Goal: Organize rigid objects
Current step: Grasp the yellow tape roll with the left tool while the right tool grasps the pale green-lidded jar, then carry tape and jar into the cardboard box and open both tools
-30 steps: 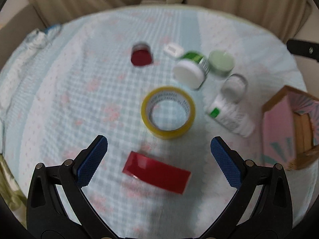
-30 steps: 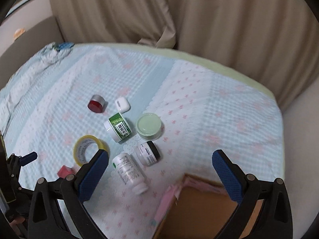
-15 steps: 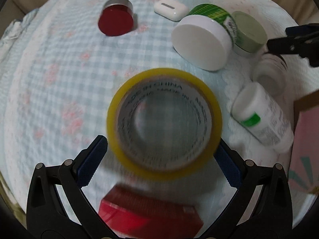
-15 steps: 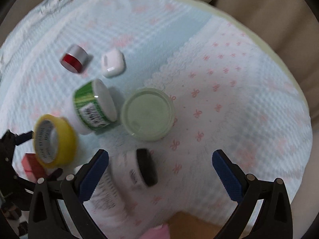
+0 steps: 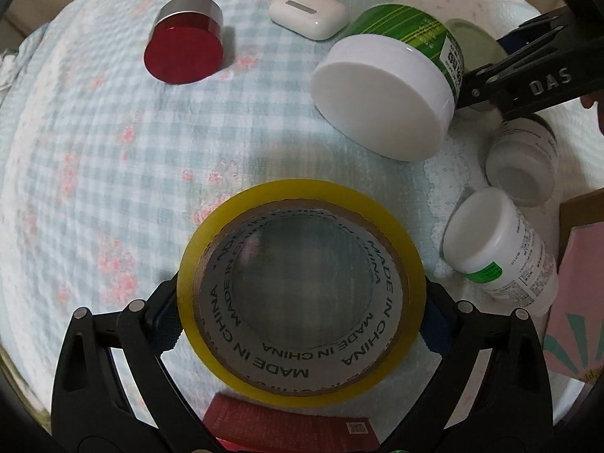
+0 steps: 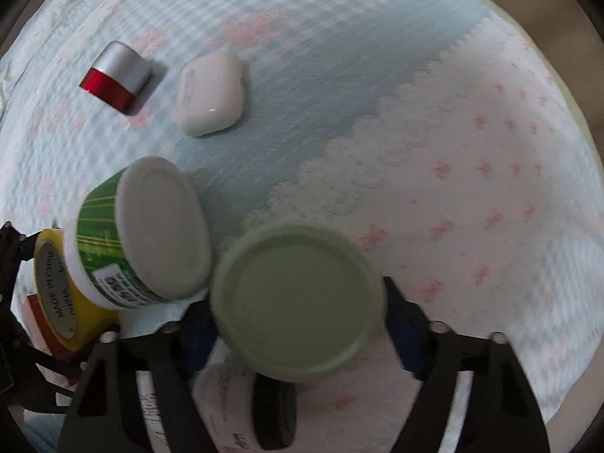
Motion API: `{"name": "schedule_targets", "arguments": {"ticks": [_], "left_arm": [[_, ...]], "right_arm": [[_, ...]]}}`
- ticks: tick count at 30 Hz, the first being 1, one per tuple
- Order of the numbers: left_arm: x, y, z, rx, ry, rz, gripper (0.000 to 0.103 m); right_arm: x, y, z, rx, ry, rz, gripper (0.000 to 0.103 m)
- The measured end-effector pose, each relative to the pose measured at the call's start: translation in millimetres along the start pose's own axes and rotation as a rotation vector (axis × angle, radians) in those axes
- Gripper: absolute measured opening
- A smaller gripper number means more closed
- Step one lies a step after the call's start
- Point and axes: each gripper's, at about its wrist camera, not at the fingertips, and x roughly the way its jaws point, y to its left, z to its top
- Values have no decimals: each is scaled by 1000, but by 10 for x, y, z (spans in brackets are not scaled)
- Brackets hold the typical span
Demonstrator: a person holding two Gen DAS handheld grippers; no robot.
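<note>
My left gripper point(image 5: 300, 324) has its jaws around a yellow tape roll point(image 5: 302, 287), pads against both sides; it also shows in the right wrist view point(image 6: 56, 290). My right gripper point(image 6: 298, 324) straddles a pale green round jar point(image 6: 298, 302), pads at its sides. A green-labelled white tub point(image 5: 389, 90) lies on its side between them, also in the right wrist view point(image 6: 143, 234). A red box point(image 5: 290, 430) lies under the left gripper.
A red-and-silver jar point(image 5: 185, 41) and a white earbud case point(image 5: 309, 15) lie farther out on the checked bedspread point(image 5: 113, 151). Two white bottles point(image 5: 498, 249) lie at right, beside a pink-lined wooden box point(image 5: 581, 302).
Both grippers moved down and forward. The left one closed in around the tape roll; the right one came down over the pale green jar and narrowed on it.
</note>
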Motion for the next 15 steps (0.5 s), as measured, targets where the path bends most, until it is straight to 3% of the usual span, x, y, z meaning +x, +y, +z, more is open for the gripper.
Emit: {"name": "schedule_targets", "arguments": {"ticks": [8, 15], "left_arm": [[-181, 150, -132, -32, -14, -15, 97], [-480, 321, -180, -69, -46, 0, 97]], "right_arm": [[44, 44, -31, 21, -17, -28, 67], [-252, 15, -147, 105, -84, -21, 67]]}}
